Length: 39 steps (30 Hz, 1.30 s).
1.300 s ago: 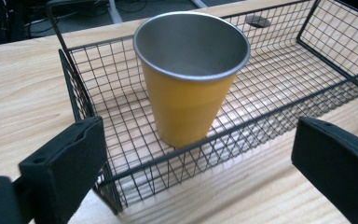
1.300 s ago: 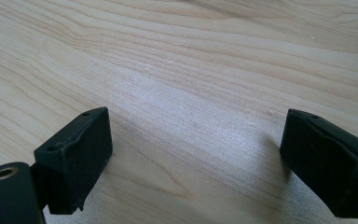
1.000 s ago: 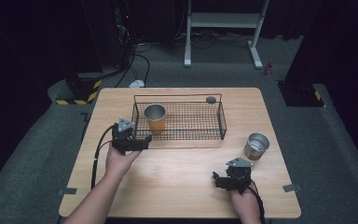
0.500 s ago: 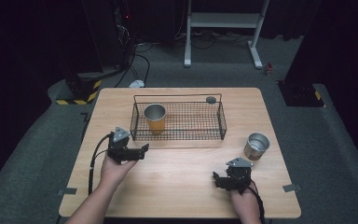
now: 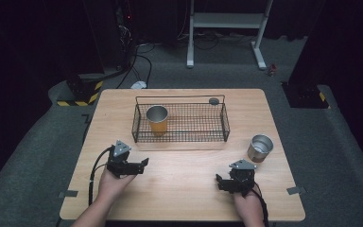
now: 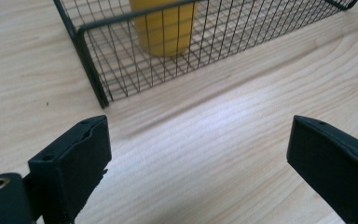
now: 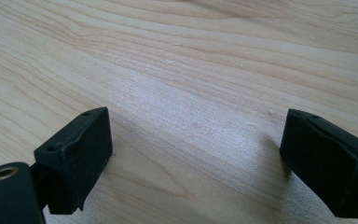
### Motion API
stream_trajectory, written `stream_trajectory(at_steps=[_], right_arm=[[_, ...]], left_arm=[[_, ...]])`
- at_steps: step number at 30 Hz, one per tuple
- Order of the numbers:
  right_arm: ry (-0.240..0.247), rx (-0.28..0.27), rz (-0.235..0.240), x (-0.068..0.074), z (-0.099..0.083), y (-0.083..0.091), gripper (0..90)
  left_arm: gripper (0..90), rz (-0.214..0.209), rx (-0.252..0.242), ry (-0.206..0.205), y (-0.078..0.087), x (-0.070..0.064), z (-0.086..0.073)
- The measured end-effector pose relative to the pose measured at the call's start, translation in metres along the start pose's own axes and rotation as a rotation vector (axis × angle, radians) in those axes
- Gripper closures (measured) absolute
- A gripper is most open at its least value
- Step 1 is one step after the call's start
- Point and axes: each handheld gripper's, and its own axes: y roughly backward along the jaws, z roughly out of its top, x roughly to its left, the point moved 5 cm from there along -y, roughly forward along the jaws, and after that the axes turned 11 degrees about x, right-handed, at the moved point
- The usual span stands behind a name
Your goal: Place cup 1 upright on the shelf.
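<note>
A black wire basket [image 5: 225, 124] stands in the middle of the wooden table, with a yellow cup [image 5: 157, 121] upright in its left end. A silver metal cup [image 5: 260, 148] stands on the table to the right of the basket. My left gripper [image 5: 143, 165] is open and empty, held low over the table in front of the basket's left corner. Its own view shows the basket corner [image 6: 92, 77] and the yellow cup [image 6: 165, 28] beyond the open left gripper [image 6: 200, 154]. My right gripper [image 5: 220, 181] is open near the front right, over bare wood [image 7: 196, 84].
A small dark round object [image 5: 213, 100] sits at the basket's far right rim. The table [image 5: 184, 198] has bare wood between the two grippers. Past the table's far edge are cables, a white frame [image 5: 227, 21] and grey floor.
My left gripper has drawn back from the basket's left corner toward the table's near edge. The right gripper has stayed where it was.
</note>
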Motion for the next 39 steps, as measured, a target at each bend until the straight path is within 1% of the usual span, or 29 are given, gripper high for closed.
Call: stream_trajectory(at_steps=[2, 5, 10, 12, 13, 18, 19, 20, 21, 24, 26, 29, 30, 33, 34, 38, 39], right_arm=[[0.003, -0.001, 0.0, 0.0, 0.0, 0.0, 9.1], [0.002, -0.001, 0.0, 0.0, 0.0, 0.0, 9.1], [0.0, 0.0, 0.0, 0.0, 0.0, 0.0, 9.1], [0.004, 0.0, 0.002, 0.0, 0.0, 0.0, 9.0], [0.005, 0.0, 0.003, 0.0, 0.0, 0.0, 8.9], [0.005, 0.0, 0.002, -0.001, -0.001, 0.001, 9.0], [0.006, -0.002, 0.001, -0.002, -0.001, 0.001, 9.0], [-0.003, 0.0, 0.001, -0.002, -0.001, 0.001, 9.0], [-0.004, 0.0, -0.001, -0.002, -0.002, 0.001, 9.0], [-0.003, -0.001, -0.003, -0.002, -0.002, 0.001, 9.0], [-0.002, -0.002, -0.005, -0.002, -0.002, 0.002, 9.0], [-0.002, -0.003, -0.005, -0.003, -0.003, 0.002, 9.1], [-0.007, -0.003, -0.007, -0.003, -0.003, 0.002, 9.1], [0.003, -0.005, -0.018, -0.003, -0.002, 0.003, 9.6], [0.004, -0.012, -0.019, -0.003, -0.001, 0.004, 9.6], [-0.006, -0.038, -0.023, -0.007, 0.001, 0.01, 9.7], [-0.004, -0.052, -0.026, -0.008, 0.002, 0.012, 9.7]], left_arm=[[6.8, -0.007, 0.009, 0.005, -0.002, 0.0, -0.005], [6.8, -0.017, 0.04, -0.004, -0.005, 0.0, -0.015], [6.5, -0.028, 0.083, -0.008, -0.011, 0.0, -0.031], [6.4, -0.026, 0.097, -0.016, -0.012, 0.0, -0.036], [6.3, -0.021, 0.102, -0.028, -0.012, 0.0, -0.039], [5.3, -0.012, 0.132, -0.039, -0.016, -0.001, -0.049], [4.6, -0.002, 0.139, -0.045, -0.018, -0.001, -0.051], [4.1, 0.0, 0.142, -0.049, -0.02, -0.002, -0.052], [3.6, 0.008, 0.144, -0.056, -0.02, -0.004, -0.053], [3.2, 0.008, 0.145, -0.068, -0.02, -0.004, -0.053], [1.9, 0.01, 0.142, -0.064, -0.021, -0.005, -0.053], [1.7, 0.018, 0.125, -0.046, -0.021, -0.006, -0.055], [1.7, 0.021, 0.124, -0.046, -0.02, -0.006, -0.055], [1.7, 0.023, 0.122, -0.043, -0.02, -0.006, -0.055], [1.6, 0.023, 0.123, -0.038, -0.02, -0.006, -0.056], [1.8, 0.03, 0.114, -0.042, -0.02, -0.006, -0.057], [1.9, 0.029, 0.113, -0.042, -0.02, -0.006, -0.057]])
